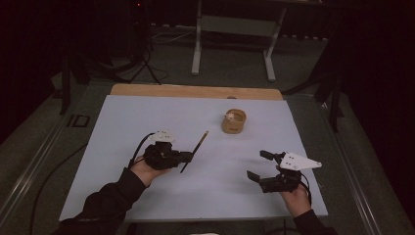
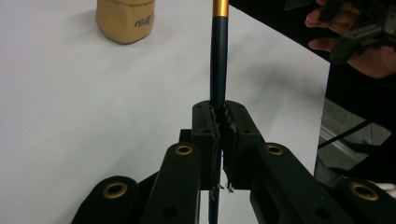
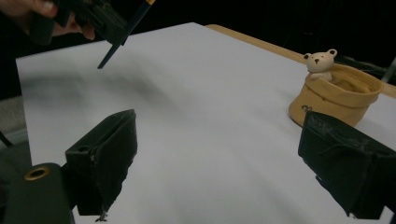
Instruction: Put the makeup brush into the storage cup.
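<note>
Left tongs (image 2: 219, 116) pinch a dark, gold-banded paintbrush (image 2: 218, 65) above the white tabletop (image 1: 147, 122); right tongs (image 1: 259, 165) stand spread, near a tan bear-trimmed pot (image 1: 234, 121).

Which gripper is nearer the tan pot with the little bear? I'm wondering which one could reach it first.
Left, though only slightly. The left gripper, holding a dark pen, sits left of and nearer the person than the tan pot; the right gripper sits open, right of it and nearer the person.

One pencil (image 1: 195, 149), one tan pot (image 1: 234, 122), two hand-held grippers
</note>
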Demonstrator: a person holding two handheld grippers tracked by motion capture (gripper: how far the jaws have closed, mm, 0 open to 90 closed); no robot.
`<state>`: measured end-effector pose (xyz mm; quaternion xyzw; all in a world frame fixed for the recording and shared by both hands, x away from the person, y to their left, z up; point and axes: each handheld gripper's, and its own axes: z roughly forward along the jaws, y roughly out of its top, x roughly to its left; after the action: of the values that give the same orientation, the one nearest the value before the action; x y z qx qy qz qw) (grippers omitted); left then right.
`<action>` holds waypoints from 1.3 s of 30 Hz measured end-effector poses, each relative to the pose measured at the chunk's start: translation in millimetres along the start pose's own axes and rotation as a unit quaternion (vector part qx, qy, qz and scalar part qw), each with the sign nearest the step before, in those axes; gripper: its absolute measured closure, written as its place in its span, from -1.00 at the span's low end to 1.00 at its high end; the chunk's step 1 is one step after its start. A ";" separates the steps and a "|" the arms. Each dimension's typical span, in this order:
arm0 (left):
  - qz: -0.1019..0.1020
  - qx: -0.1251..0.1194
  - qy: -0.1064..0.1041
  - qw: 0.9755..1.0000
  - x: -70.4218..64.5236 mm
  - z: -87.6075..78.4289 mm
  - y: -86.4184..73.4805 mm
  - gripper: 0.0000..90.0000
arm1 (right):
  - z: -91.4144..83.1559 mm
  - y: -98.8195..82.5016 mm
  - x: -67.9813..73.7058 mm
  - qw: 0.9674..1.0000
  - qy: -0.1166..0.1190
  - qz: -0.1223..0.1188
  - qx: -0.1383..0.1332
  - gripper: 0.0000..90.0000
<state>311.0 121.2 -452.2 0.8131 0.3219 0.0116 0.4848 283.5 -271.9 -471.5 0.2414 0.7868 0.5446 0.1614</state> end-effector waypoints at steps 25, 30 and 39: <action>-0.090 -0.059 0.008 0.994 12.0 10.9 -37.6 0.88 | 3.8 -3.3 -1.9 0.998 -0.021 0.047 0.045 -0.66; -0.088 -0.054 0.006 0.995 10.7 16.4 -38.8 0.88 | 4.2 -3.6 -3.3 0.998 -0.012 0.056 0.041 -0.68; -0.086 -0.051 0.008 0.995 8.4 21.0 -40.1 0.88 | 2.2 4.4 1.2 0.997 -0.022 0.059 0.039 -0.75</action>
<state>304.1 122.2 -497.7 0.7565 0.3933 -0.0065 0.5224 284.5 -268.3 -468.2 0.3051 0.7884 0.5165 0.1364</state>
